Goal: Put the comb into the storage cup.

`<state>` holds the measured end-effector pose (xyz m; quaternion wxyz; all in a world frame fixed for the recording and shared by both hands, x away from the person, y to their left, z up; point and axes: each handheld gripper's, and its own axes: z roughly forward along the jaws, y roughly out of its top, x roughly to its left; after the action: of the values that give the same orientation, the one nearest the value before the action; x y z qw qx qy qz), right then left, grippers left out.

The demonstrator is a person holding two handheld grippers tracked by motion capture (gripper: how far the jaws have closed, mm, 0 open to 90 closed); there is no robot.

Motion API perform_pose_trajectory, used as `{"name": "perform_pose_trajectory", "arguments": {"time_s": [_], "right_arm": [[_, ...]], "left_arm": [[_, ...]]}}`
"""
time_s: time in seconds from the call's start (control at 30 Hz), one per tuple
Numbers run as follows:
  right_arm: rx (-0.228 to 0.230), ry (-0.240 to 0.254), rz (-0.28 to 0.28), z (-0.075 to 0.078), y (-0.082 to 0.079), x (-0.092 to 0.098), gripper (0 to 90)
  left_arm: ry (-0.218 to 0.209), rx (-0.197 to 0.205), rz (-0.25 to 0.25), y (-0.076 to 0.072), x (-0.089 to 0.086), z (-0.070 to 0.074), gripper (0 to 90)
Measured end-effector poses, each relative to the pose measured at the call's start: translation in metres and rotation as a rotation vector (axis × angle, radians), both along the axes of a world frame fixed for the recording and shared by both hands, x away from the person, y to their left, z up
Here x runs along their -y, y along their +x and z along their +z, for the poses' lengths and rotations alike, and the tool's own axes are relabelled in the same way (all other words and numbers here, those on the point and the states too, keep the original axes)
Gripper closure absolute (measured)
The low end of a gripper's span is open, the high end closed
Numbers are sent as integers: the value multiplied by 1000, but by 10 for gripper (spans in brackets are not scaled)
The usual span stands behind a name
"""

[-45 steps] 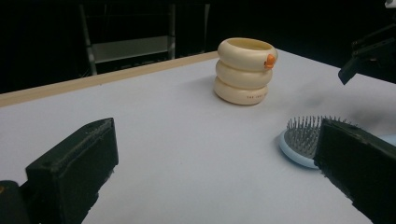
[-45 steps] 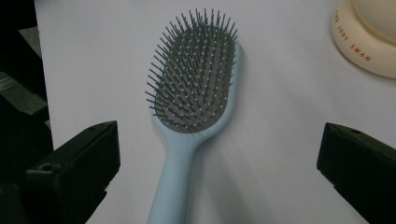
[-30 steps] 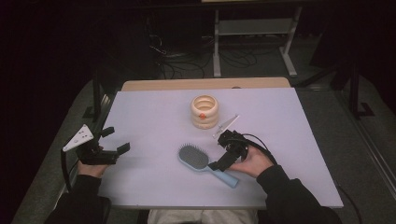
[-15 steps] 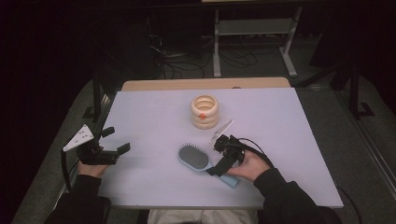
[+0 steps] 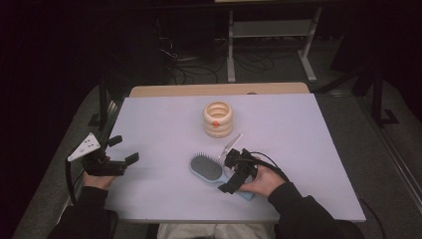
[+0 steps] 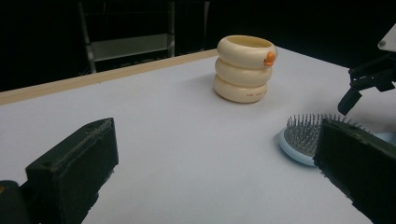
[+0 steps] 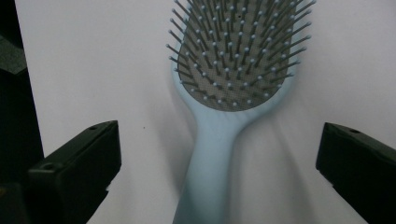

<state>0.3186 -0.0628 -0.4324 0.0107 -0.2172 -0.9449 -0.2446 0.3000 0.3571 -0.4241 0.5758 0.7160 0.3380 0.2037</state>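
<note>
Right gripper (image 7: 219, 175) moved over hairbrush (image 7: 224, 93); handle centred between spread jaws.

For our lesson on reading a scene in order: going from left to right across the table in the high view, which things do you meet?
Left gripper → light blue hairbrush → right gripper. The cream ringed holder stands farther back, above the brush's span, so it is left out.
</note>
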Motion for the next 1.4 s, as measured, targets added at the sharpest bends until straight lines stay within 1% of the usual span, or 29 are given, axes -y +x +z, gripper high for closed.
{"name": "perform_pose_trajectory", "arguments": {"time_s": [0.13,0.23,0.3,0.4,0.57,0.87,0.93,1.0,1.03,1.27,1.4], "right_arm": [[-1,-7,9,-1,-1,-1,65],[-10,-16,1,-3,-1,-2,125],[-13,-28,-4,-4,-2,-3,134],[-10,-41,-9,-5,-2,-3,175],[-7,-45,-15,-5,-2,-3,249],[-5,-60,-24,-7,-3,-5,330],[-3,-64,-23,-8,-3,-6,366],[5,-69,-27,-8,-3,-6,385],[8,-73,-30,-8,-3,-6,409],[35,-98,-42,-9,-4,-8,465],[46,-110,-41,-9,-6,-9,463]], "left_arm": [[0,0,0,0,0,0,0],[0,-3,-2,0,0,0,0],[0,-3,-1,0,0,0,0],[0,-4,-1,0,0,0,0],[0,-4,-2,0,0,0,0],[0,-4,-2,0,0,0,0],[-1,-3,-2,0,0,0,0],[0,-5,-2,0,0,0,0],[0,-4,-3,0,0,0,0],[-1,-4,-3,0,0,0,0],[-3,-8,-5,0,0,0,0]]}}
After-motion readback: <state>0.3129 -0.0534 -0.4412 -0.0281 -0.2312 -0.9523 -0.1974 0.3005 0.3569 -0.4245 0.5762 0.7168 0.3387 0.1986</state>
